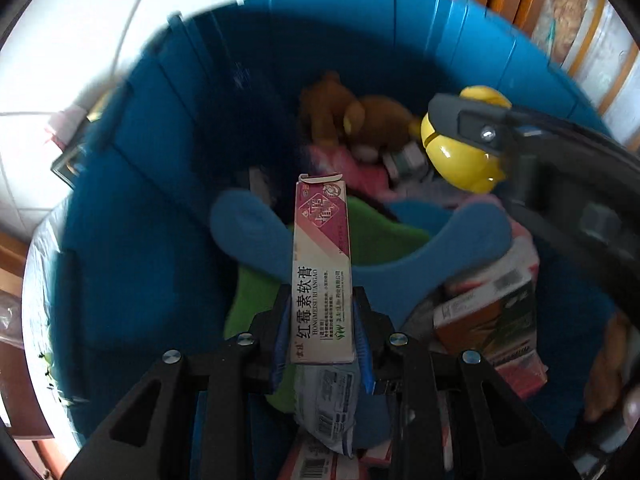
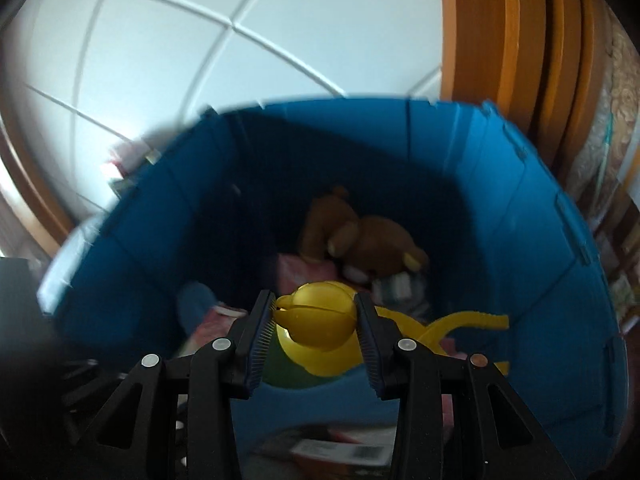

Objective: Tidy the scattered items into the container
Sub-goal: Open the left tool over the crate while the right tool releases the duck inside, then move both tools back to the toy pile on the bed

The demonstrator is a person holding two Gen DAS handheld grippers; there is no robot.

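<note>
a lived-in home room. beyond the jaws lies a white tiled floor (image 2: 168, 60), with orange-brown wooden furniture (image 2: 512, 36) up to the right of them. straight ahead of the jaws a blue storage bin (image 2: 500, 208) holds household clutter: a brown plush bear (image 2: 372, 240), medicine boxes (image 1: 488, 312), and soft cloth pieces (image 1: 256, 220).

1. Left black plastic two-finger tool (image 1: 322, 334): angular linkage arms with triangular cut-outs, round silver screws at the joints, blue ribbed pads (image 1: 362, 340) lining the fingers.
2. Right black plastic two-finger tool (image 2: 316, 330): identical build; three silver screws, one copper-coloured.
</note>
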